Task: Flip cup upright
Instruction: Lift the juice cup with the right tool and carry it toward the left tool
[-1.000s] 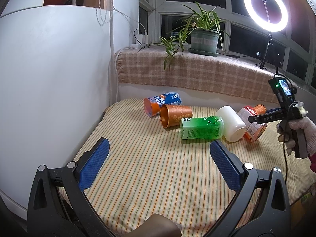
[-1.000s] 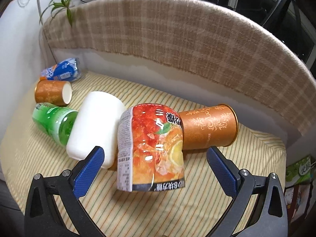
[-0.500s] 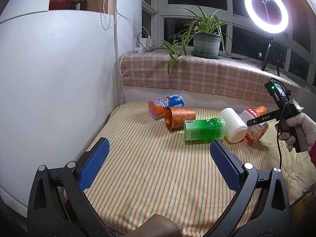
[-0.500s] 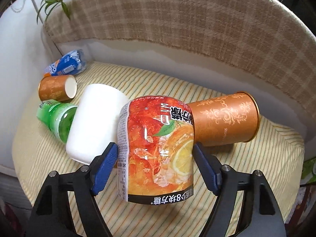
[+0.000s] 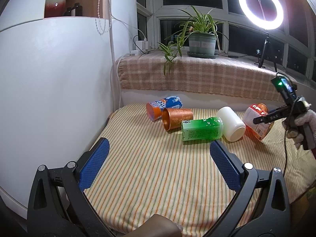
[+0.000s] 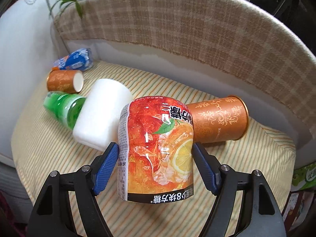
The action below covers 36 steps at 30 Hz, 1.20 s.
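My right gripper (image 6: 156, 154) is shut on the red-orange fruit-print cup (image 6: 158, 148), its blue pads pressing both sides. The cup lies tilted, its print upside down, and seems slightly lifted off the striped cushion (image 6: 49, 148). In the left wrist view the same cup (image 5: 254, 124) sits at the far right, with the right gripper (image 5: 262, 118) on it. My left gripper (image 5: 158, 164) is open and empty, low over the front of the cushion (image 5: 148, 167).
Other cups lie on their sides: a white one (image 6: 102, 116), a green one (image 6: 63, 106), a copper one (image 6: 219, 122) behind the held cup, a second copper one (image 6: 63, 81) and a blue-orange one (image 6: 75, 62). A white wall (image 5: 49, 88) stands left, a plaid-covered ledge (image 5: 197, 79) behind.
My right gripper has closed from wide open onto the red-orange cup and begun to raise it. My left gripper has drawn back a little and stays open.
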{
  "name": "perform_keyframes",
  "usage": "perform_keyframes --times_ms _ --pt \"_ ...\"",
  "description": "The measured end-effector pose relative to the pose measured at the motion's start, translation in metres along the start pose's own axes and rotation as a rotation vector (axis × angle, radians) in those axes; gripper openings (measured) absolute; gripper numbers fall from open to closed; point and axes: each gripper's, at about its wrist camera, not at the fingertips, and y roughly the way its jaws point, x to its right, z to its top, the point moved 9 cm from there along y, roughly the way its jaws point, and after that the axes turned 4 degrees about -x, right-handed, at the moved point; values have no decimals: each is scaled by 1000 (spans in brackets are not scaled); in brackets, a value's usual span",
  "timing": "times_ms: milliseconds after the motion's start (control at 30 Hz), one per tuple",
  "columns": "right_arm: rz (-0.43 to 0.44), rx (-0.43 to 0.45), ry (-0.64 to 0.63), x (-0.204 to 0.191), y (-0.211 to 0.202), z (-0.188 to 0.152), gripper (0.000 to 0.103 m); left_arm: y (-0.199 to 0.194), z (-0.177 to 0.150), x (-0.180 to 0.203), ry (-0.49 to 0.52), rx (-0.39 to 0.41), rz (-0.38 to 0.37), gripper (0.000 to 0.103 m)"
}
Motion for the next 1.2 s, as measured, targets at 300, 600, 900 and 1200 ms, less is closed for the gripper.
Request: perform_keyframes --times_ms 300,600,900,1200 --pt "75 76 -169 -43 -57 -33 76 3 4 13 52 4 -21 103" --pt "164 28 -491 -124 -54 -67 76 6 -3 32 89 -24 -87 103" --pt "197 -28 -581 -161 -12 -65 77 2 -6 28 116 -28 -93 103" --pt "199 -53 -559 -160 -3 -62 78 4 -8 36 147 -29 -131 103"
